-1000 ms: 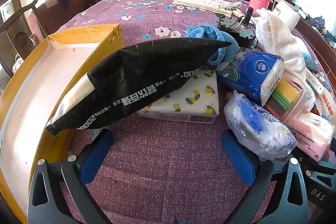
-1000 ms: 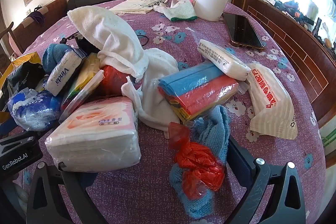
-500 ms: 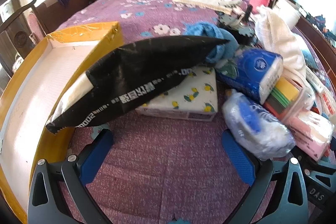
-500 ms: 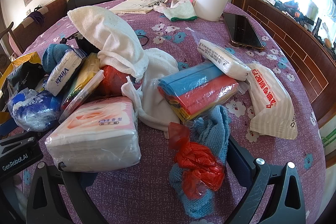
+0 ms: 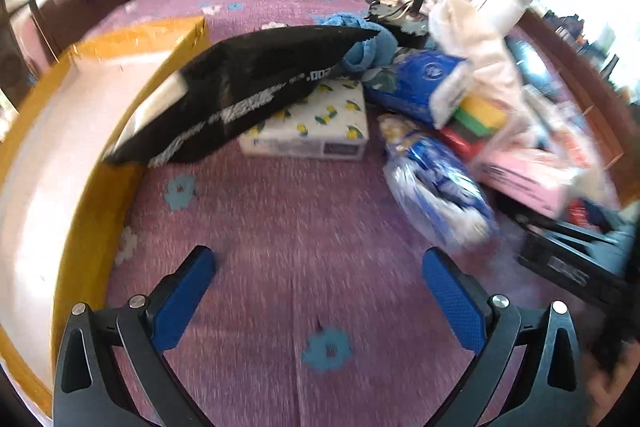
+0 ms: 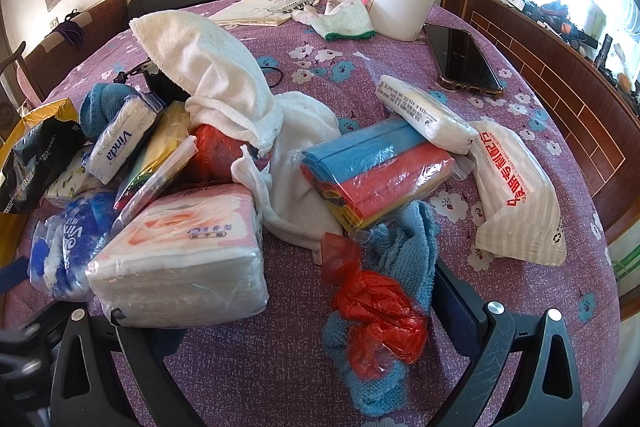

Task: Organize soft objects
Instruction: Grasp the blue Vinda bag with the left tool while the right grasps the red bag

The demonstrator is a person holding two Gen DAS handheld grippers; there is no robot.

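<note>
- Left gripper point(image 5: 316, 291): jaws spread, empty; had backed away from the black packet point(image 5: 240, 87) since a second earlier, view motion-blurred.
- Black packet lay propped across the yellow box point(image 5: 132, 43) rim and the lemon-print tissue pack point(image 5: 316, 127), not fully boxed; probably needs a nudge.
- Right gripper point(image 6: 280, 339): jaws apart, unmoved, straddling the pink tissue pack point(image 6: 180, 251) and red bag point(image 6: 376, 315), well right of the box.

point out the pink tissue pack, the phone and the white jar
pink tissue pack point(image 6: 180, 255), right wrist view, top face
phone point(image 6: 464, 59), right wrist view, screen middle
white jar point(image 6: 404, 3), right wrist view, side wall
</note>
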